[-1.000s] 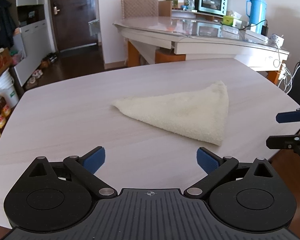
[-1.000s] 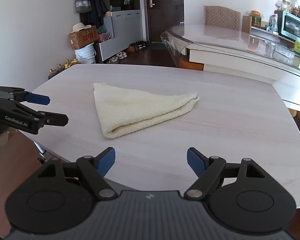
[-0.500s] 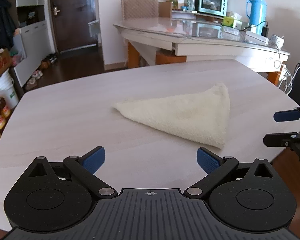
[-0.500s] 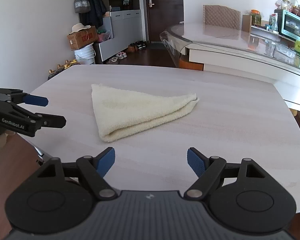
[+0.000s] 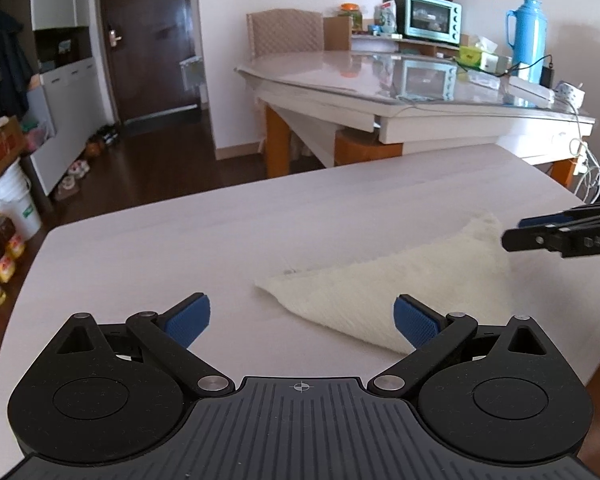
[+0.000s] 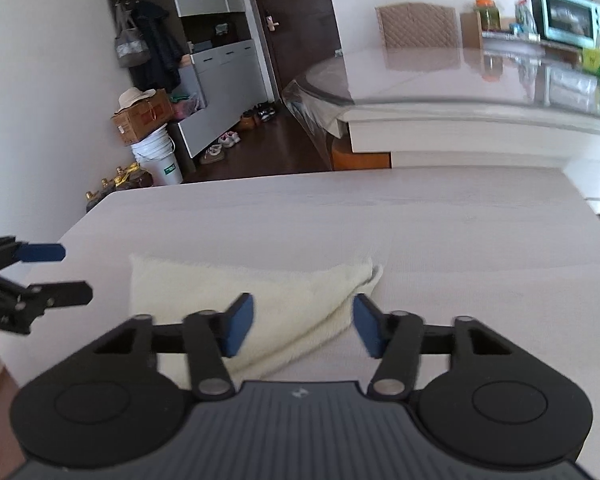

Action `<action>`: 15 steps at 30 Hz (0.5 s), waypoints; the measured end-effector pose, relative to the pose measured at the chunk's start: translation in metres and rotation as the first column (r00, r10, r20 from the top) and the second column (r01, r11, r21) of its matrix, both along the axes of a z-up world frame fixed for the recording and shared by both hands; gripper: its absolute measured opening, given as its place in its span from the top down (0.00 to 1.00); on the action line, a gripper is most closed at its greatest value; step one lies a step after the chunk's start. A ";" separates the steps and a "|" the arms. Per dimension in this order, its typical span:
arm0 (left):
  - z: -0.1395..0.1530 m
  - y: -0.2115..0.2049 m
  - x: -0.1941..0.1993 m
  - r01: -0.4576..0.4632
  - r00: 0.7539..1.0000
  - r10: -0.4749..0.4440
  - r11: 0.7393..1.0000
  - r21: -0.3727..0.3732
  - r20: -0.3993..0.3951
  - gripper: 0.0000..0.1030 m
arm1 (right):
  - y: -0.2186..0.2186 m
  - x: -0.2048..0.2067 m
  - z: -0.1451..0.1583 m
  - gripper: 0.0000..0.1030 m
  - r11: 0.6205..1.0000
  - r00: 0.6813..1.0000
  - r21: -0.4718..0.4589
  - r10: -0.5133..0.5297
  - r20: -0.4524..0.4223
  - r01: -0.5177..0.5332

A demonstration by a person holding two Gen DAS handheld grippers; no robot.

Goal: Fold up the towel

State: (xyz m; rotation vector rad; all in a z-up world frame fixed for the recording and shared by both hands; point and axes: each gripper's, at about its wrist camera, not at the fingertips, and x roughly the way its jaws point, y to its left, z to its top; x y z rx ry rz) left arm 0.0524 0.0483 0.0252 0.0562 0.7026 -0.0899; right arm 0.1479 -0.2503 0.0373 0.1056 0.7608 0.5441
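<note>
On the side of the right gripper [image 5: 512, 231], where it enters the left wrist view from the right edge, raised lettering stands on the black body; it looks like "DAS", but the characters are blurred and the reading is unsure. In the right wrist view the left gripper [image 6: 76, 274] carries small white lettering at the far left edge, too cut off and smeared to read. The white bucket [image 6: 162, 158] by the wall bears a small green label, and the cardboard box [image 6: 142, 116] has red printing; neither is legible.
</note>
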 end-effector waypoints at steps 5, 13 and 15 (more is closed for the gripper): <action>-0.008 0.004 0.014 -0.001 1.000 0.001 1.000 0.000 -0.014 0.02 | 0.004 0.011 -0.012 0.60 1.000 1.000 0.006 -0.015 -0.024 0.015; -0.011 0.016 0.018 -0.017 1.000 0.017 1.000 -0.004 -0.001 0.02 | 0.011 0.000 -0.008 0.96 0.999 0.998 -0.049 -0.019 0.052 0.021; -0.008 0.021 0.016 -0.025 1.000 0.025 1.000 0.004 0.005 0.02 | 0.014 -0.009 0.002 0.96 1.000 0.997 -0.016 0.000 0.081 0.002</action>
